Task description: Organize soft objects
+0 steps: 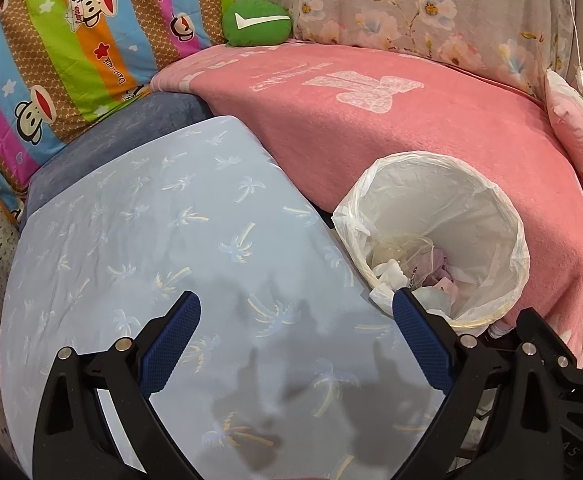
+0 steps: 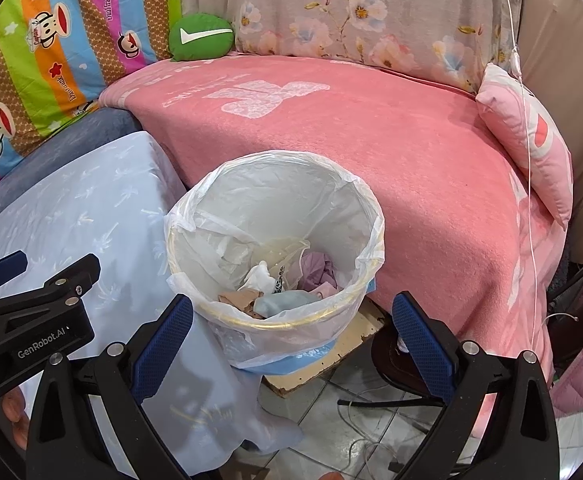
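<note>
Both your grippers, left gripper (image 1: 296,314) and right gripper (image 2: 291,318), empty, jaws spread. Step seems: choosing next soft item. Green cushion (image 2: 200,37) upper left on pink blanket (image 2: 371,140); bin (image 2: 275,240) centre. Next move: reach far.

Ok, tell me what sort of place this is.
Most likely a bedroom or living corner in a home: a bed or couch under a pink blanket, soft cushions such as the green pillow against patterned bedding, and a lined wastebasket on a tiled floor.
</note>
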